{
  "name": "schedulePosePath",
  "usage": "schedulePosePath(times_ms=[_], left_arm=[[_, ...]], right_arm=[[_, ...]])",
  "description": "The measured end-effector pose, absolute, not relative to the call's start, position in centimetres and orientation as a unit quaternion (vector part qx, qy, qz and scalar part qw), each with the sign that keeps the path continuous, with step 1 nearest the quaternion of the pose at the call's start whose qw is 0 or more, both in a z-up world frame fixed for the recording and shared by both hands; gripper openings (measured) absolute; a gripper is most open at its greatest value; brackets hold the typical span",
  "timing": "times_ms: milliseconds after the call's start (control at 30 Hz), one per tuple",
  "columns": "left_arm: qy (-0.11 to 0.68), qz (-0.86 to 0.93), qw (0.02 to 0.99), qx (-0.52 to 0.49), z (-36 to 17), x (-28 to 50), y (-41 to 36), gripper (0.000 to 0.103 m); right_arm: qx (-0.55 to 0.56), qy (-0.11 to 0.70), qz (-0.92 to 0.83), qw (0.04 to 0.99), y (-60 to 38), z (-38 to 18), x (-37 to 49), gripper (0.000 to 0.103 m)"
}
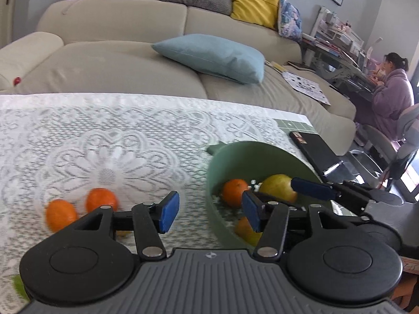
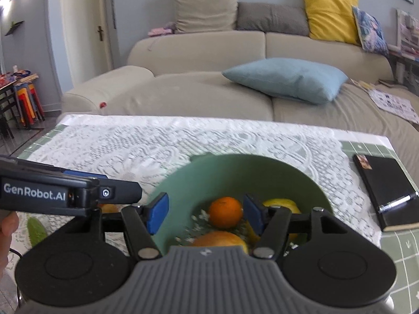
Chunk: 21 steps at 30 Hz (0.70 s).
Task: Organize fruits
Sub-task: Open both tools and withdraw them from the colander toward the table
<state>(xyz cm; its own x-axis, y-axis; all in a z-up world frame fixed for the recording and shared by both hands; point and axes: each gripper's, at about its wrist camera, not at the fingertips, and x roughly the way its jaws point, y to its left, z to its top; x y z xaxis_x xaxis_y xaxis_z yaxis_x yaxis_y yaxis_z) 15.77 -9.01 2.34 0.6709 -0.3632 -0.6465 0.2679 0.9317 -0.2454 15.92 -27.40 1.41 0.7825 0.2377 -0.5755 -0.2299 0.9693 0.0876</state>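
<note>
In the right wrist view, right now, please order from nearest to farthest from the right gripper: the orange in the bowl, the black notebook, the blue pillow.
From the right gripper:
1. Orange, in the green bowl, between the fingers.
2. Black notebook, on the table, right side.
3. Blue pillow, on the sofa behind the table.

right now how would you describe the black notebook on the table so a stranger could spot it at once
Start at the table's white lace tablecloth, then go to the round green bowl holding fruit. Right of the bowl, on bare green gridded table, lies the flat black notebook, the only dark rectangular thing there, with a silver pen clipped to its near end.
</note>
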Motion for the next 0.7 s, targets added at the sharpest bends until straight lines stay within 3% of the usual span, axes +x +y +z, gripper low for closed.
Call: schedulePosePath(times_ms=[700], left_arm=[[0.364, -0.095, 0.923, -0.084, 2.0, 13.6, 1.8, 0.064]], right_arm=[[-0.048, 0.267, 0.222, 0.937, -18.3, 1.6, 14.8, 0.061]])
